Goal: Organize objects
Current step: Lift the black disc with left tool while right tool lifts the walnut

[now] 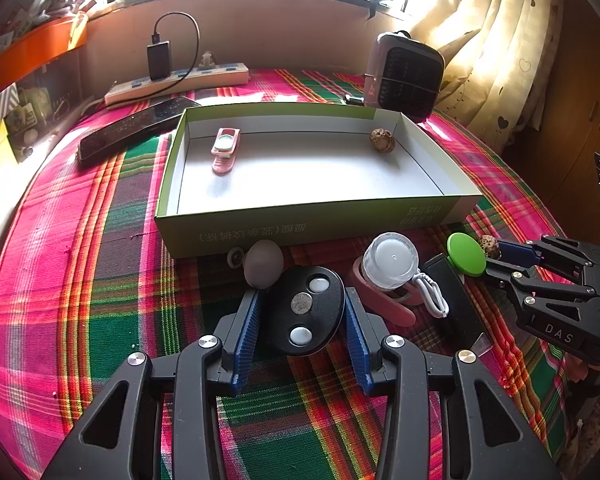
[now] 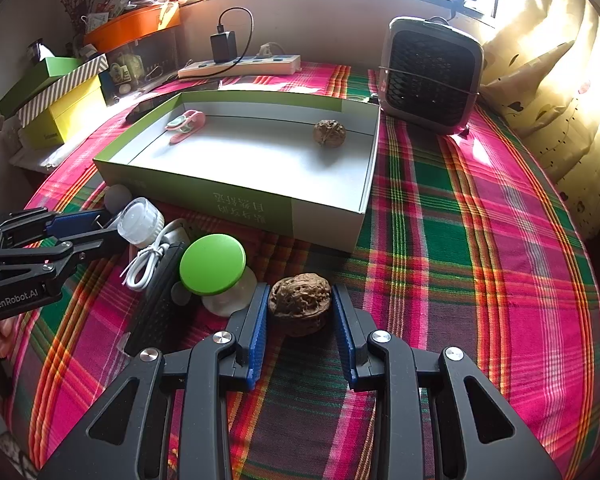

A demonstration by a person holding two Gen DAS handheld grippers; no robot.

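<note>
A green-walled cardboard box (image 1: 300, 224) with a white floor lies on the plaid cloth. It holds a pink clip (image 1: 225, 148) and a walnut (image 1: 382, 140). My left gripper (image 1: 302, 296) is shut on a black oval device (image 1: 306, 312) with three round buttons, in front of the box. My right gripper (image 2: 300, 288) is shut on a second walnut (image 2: 300, 304), just right of a green-lidded jar (image 2: 212, 264). A grey egg shape (image 1: 263, 264), a clear jar (image 1: 390, 260), a pink ring (image 1: 380, 300) and a white cable (image 1: 432, 296) lie between the grippers.
A small fan heater (image 2: 432, 76) stands at the back right beside the box. A power strip (image 1: 180, 80) with a charger and a dark phone (image 1: 136, 128) lie behind the box. Stacked boxes (image 2: 60, 96) line the left edge. Bare plaid cloth (image 2: 480, 240) spreads to the right.
</note>
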